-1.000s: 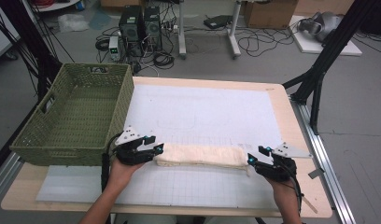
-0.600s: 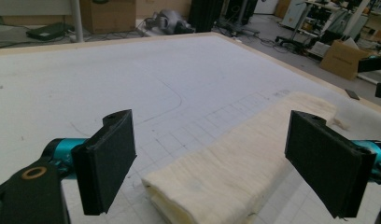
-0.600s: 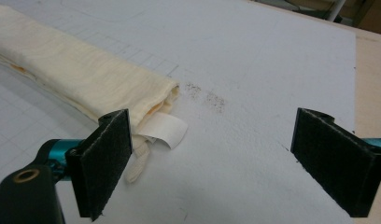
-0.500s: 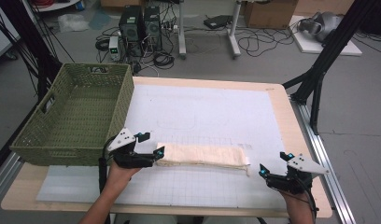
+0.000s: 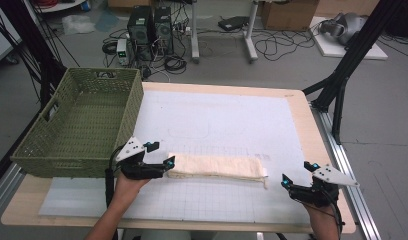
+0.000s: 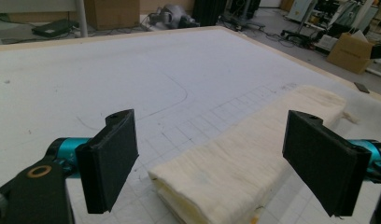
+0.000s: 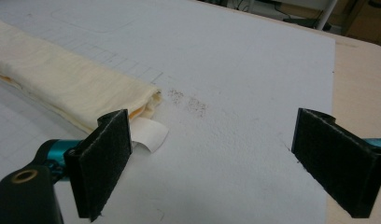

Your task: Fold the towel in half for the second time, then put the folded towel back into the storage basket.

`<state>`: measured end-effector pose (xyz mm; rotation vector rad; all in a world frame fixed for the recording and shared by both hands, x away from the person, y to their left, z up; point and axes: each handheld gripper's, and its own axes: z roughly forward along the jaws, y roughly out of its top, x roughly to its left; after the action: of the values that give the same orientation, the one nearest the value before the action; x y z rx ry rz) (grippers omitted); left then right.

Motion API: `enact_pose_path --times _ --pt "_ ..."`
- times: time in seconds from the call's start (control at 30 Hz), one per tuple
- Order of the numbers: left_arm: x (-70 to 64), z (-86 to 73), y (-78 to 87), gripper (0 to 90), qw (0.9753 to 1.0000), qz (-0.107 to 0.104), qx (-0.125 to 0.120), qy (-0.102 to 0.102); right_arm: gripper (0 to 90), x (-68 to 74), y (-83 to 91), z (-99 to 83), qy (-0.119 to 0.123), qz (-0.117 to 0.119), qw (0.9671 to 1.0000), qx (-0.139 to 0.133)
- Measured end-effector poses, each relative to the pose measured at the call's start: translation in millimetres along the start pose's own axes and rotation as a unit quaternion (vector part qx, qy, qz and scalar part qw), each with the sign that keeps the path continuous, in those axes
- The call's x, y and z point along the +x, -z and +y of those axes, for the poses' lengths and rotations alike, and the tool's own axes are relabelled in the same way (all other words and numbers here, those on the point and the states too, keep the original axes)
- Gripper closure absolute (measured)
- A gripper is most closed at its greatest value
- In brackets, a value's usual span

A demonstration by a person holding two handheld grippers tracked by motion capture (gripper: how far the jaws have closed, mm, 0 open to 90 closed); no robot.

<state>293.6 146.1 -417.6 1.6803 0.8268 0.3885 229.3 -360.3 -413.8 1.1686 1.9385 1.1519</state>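
High view: folded towel (image 5: 216,167) looks soft and limp; grip its ends. Left gripper (image 5: 168,165) and right gripper (image 5: 286,182) both gape empty.

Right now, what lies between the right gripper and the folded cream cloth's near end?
Only bare white gridded mat, in the high view, separates the open right gripper from the folded cream cloth.

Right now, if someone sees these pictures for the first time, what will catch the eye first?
Probably the folded cream towel, a long strip lying on the white mat near the front of the table. The left gripper sits at the towel's left end with open fingers, and the right gripper is open too, apart from the other end. A green woven basket stands at the left.
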Motion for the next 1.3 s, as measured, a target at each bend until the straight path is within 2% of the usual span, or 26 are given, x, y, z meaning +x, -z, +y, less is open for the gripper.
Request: enact_pose_path --times 0.3,0.8,1.2,1.3 --pt "-2.8 -0.4 -0.1 18.5 1.0 -0.002 0.002 -0.002 11.4 8.3 -0.5 4.7 0.013 0.002 0.9999 -0.003" --pt "0.9 -0.9 -1.2 19.3 1.0 0.001 0.004 0.0 11.4 9.6 -4.3 4.0 0.007 0.005 1.0 0.003" --pt "1.5 -0.4 3.9 19.3 0.9999 0.01 0.001 0.001 11.4 15.8 -10.3 10.3 0.02 0.011 0.9997 0.0" --pt "0.6 -1.9 1.5 19.2 0.9999 0.006 0.014 0.004 11.4 15.3 -10.4 10.2 0.02 0.01 0.9998 0.001"
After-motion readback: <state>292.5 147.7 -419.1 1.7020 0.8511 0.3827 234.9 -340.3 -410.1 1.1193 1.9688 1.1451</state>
